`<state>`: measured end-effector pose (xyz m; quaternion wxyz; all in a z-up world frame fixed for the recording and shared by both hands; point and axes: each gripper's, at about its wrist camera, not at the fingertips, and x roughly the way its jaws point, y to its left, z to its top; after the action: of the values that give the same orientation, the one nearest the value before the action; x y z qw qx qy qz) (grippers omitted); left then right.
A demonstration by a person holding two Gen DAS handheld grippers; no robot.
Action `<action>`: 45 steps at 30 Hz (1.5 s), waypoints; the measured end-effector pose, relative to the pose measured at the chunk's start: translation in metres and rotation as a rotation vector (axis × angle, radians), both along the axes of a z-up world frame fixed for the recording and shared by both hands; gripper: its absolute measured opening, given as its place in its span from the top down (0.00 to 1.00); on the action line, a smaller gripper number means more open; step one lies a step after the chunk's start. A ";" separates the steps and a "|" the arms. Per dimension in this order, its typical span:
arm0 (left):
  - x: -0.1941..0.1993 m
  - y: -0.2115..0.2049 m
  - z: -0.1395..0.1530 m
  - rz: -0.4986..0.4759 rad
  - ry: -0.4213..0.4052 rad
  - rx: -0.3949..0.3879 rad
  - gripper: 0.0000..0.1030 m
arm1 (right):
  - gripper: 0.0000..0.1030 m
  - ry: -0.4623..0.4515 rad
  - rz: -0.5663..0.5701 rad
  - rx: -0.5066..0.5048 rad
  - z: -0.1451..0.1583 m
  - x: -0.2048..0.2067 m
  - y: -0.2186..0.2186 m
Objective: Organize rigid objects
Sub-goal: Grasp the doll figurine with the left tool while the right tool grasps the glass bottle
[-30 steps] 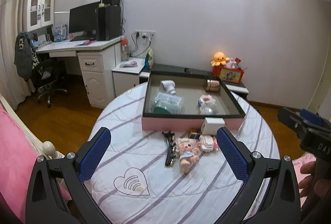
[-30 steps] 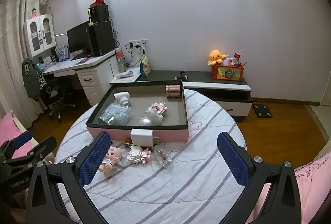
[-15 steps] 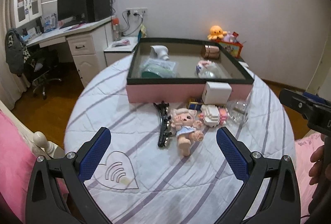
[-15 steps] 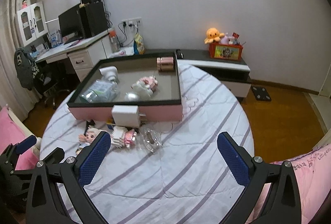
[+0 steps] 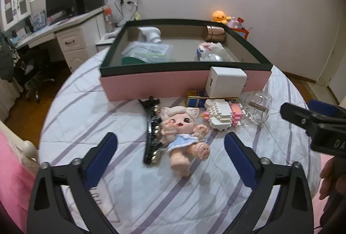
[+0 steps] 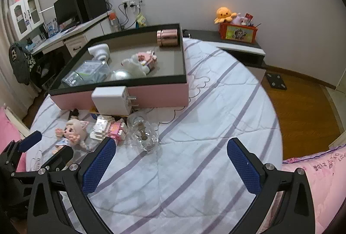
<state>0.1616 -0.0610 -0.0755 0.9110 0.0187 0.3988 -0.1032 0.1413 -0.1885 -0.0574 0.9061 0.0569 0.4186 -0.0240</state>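
A pink box with a dark rim (image 5: pixel 151 82) (image 6: pixel 160 93) stands on the striped round table. In front of it lie a white charger cube (image 5: pixel 226 82) (image 6: pixel 111 100), a doll (image 5: pixel 183 132) (image 6: pixel 71 130), a black hair clip (image 5: pixel 152 132), a pink-white brick model (image 5: pixel 222 114) (image 6: pixel 108 128), a clear glass piece (image 5: pixel 256 107) (image 6: pixel 142 132) and a small blue box (image 5: pixel 195 100). My left gripper (image 5: pixel 170 152) is open, just short of the doll. My right gripper (image 6: pixel 170 160) is open and empty over bare cloth, right of the glass piece.
Inside the box lie a copper tin (image 6: pixel 168 37), a white device (image 6: pixel 99 51), a clear packet (image 6: pixel 88 72) and a plush toy (image 6: pixel 138 63). A desk with a monitor (image 6: pixel 67 7) stands at the back left. A low cabinet with an orange plush (image 6: pixel 225 14) is behind the table.
Both grippers have moved forward and down toward the table. The loose objects in front of the box now appear much closer. Nothing has been picked up.
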 end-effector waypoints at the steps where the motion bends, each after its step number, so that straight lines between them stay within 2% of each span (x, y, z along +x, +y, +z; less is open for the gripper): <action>1: 0.004 -0.002 -0.003 -0.007 0.016 -0.007 0.17 | 0.00 0.006 0.006 0.007 -0.004 0.004 0.000; 3: 0.011 -0.005 -0.009 -0.020 0.047 -0.018 0.35 | 0.00 0.017 0.022 0.017 -0.009 0.010 0.000; 9: 0.017 -0.007 -0.015 -0.020 0.050 -0.015 0.39 | 0.01 0.037 0.053 0.022 -0.021 0.026 0.004; 11: 0.019 -0.007 -0.015 -0.020 0.050 -0.015 0.39 | 0.06 0.044 0.059 0.025 -0.025 0.032 0.004; 14: 0.023 -0.011 -0.018 -0.011 0.047 0.019 0.36 | 0.18 0.057 0.073 0.024 -0.032 0.040 0.005; 15: 0.023 -0.012 -0.019 -0.011 0.048 0.022 0.35 | 0.26 0.064 0.085 0.029 -0.035 0.043 0.006; 16: 0.023 -0.013 -0.019 -0.010 0.043 0.028 0.36 | 0.28 0.071 0.095 0.034 -0.038 0.046 0.007; 18: 0.022 -0.012 -0.018 -0.013 0.039 0.026 0.39 | 0.35 0.070 0.114 0.026 -0.041 0.048 0.010; 22: 0.019 -0.004 -0.015 -0.021 0.037 -0.019 0.46 | 0.61 0.056 0.143 0.059 -0.036 0.044 0.010; 23: 0.018 -0.002 -0.014 -0.022 0.037 -0.024 0.52 | 0.61 0.053 0.145 0.058 -0.035 0.043 0.010; 24: 0.015 -0.002 -0.012 -0.030 0.034 -0.033 0.54 | 0.61 0.050 0.145 0.056 -0.033 0.040 0.010; 33: 0.002 0.009 -0.006 -0.019 0.037 -0.072 0.55 | 0.62 0.042 0.134 0.079 -0.028 0.023 0.003; 36: -0.004 0.013 0.000 -0.019 0.027 -0.086 0.55 | 0.69 0.029 0.134 0.085 -0.021 0.018 0.002; 39: -0.009 0.017 0.004 -0.018 0.013 -0.088 0.55 | 0.70 0.024 0.140 0.080 -0.017 0.015 0.002; 45: -0.013 0.021 -0.003 -0.015 0.037 -0.084 0.55 | 0.70 0.069 0.142 0.085 -0.032 0.015 0.006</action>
<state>0.1486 -0.0403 -0.0787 0.9026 -0.0185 0.4109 -0.1269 0.1566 -0.1828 -0.0895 0.8874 0.0646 0.4530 0.0561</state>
